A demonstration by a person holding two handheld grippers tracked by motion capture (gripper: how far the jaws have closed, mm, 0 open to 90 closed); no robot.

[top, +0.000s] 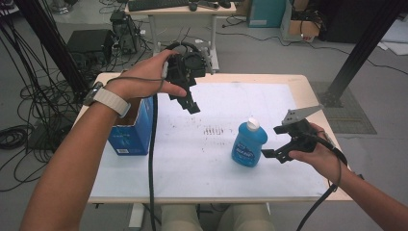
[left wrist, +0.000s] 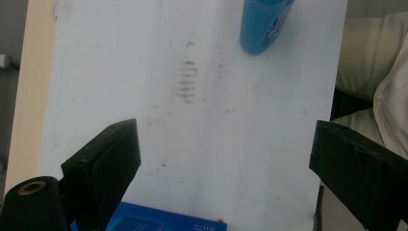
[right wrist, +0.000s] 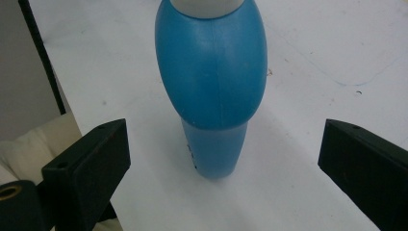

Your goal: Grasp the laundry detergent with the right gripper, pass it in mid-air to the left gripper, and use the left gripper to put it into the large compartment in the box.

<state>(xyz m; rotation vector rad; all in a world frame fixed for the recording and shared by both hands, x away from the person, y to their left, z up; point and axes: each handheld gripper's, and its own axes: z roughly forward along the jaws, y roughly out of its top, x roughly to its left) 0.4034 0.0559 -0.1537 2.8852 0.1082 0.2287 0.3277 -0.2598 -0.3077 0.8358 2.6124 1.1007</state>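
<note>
A blue bottle with a white cap [top: 249, 142] stands upright on the white table top [top: 216, 159], right of centre. My right gripper [top: 275, 153] sits just to its right, low over the table, jaws open and pointed at the bottle without touching it. In the right gripper view the bottle [right wrist: 211, 86] stands ahead between the two spread jaws. My left gripper [top: 187, 103] hangs raised over the table's far left part, tilted down, open and holding nothing. In the left gripper view the bottle [left wrist: 263, 24] shows at the top, far beyond the jaws.
A blue carton [top: 129, 134] stands open at the table's left edge, under the left forearm; its top [left wrist: 159, 222] shows below the left jaws. Smudge marks [top: 214, 130] dot the table's middle. Cables, boxes and a black frame leg [top: 358, 53] surround the table.
</note>
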